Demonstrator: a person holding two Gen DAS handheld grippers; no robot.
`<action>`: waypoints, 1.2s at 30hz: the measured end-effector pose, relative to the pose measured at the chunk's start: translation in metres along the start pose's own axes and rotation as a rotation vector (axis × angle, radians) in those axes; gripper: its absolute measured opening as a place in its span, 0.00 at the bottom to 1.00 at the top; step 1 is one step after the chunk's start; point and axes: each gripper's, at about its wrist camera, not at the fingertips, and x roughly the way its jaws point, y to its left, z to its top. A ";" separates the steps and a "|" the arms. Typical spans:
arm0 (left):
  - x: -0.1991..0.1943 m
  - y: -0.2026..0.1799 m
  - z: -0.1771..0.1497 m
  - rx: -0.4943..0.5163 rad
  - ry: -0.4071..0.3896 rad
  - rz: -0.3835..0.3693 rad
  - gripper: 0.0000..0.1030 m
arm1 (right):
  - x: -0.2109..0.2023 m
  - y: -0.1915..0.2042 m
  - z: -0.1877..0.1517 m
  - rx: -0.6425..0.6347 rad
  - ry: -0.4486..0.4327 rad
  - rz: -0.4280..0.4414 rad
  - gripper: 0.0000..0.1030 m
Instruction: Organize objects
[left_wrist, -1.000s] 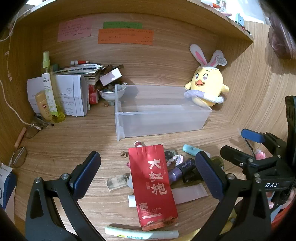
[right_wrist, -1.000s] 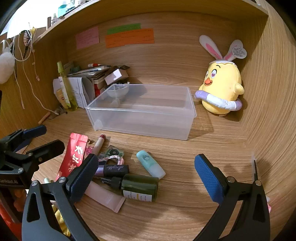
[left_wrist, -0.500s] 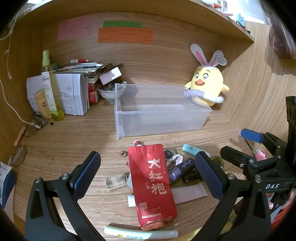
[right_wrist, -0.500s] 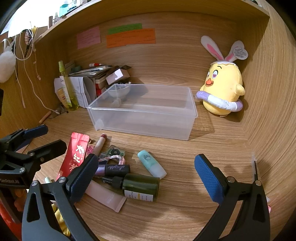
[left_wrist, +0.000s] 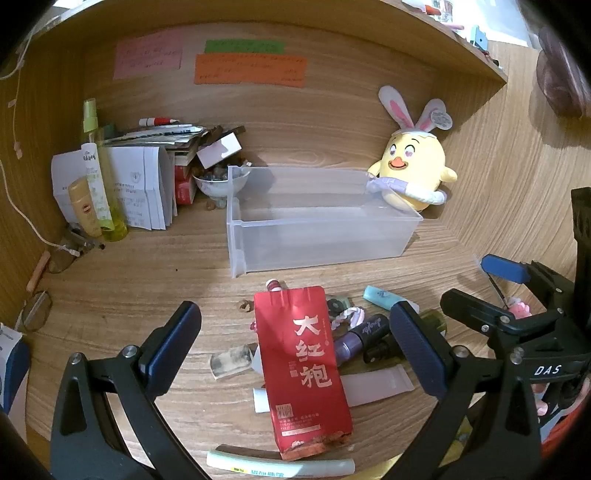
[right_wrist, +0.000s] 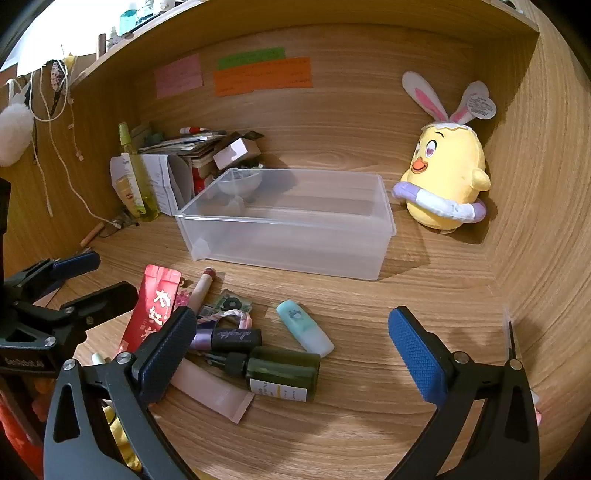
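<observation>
Two grippers, both spread wide and holding nothing, hung over a cluttered wooden desk nook; by my reading the sorting had not begun and the first pick was being lined up.

Left wrist view. Left gripper (left_wrist: 295, 336): fingers released, straddling the red tea pouch (left_wrist: 301, 365), which lay flat on the desk nearly centred between the pads. Under and beside it: a purple-capped tube (left_wrist: 364, 334), a translucent pink tube (left_wrist: 376, 384), a mint tube (left_wrist: 382, 297), a pale green pen-like stick (left_wrist: 277, 467). Clear plastic bin (left_wrist: 321, 247): beyond the pile, near but apart from it, appearing empty. Small bowl (left_wrist: 218, 182) behind the bin's left end held dark small items, too small to name. Likely next move: lower and close on the pouch, which is thin and flat, so a pad would probably need to get under an edge.

Right wrist view. Right gripper (right_wrist: 291, 347): fingers released, over the pile's right side. Dark green bottle (right_wrist: 282, 371) lay on its side, just behind it the mint tube (right_wrist: 304, 328). Clear plastic bin (right_wrist: 291, 254): nothing seen inside. Plush chick (right_wrist: 445, 181) stood right of the bin.
</observation>
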 end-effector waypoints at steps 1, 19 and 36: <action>0.000 0.001 0.000 0.003 -0.003 -0.002 1.00 | 0.000 0.001 0.000 -0.002 0.000 -0.001 1.00; 0.033 0.047 -0.003 -0.106 0.157 -0.059 0.84 | 0.016 -0.028 -0.006 -0.002 0.051 -0.023 1.00; 0.023 0.015 -0.037 -0.062 0.252 -0.047 0.95 | 0.043 -0.049 -0.019 0.030 0.137 0.022 0.91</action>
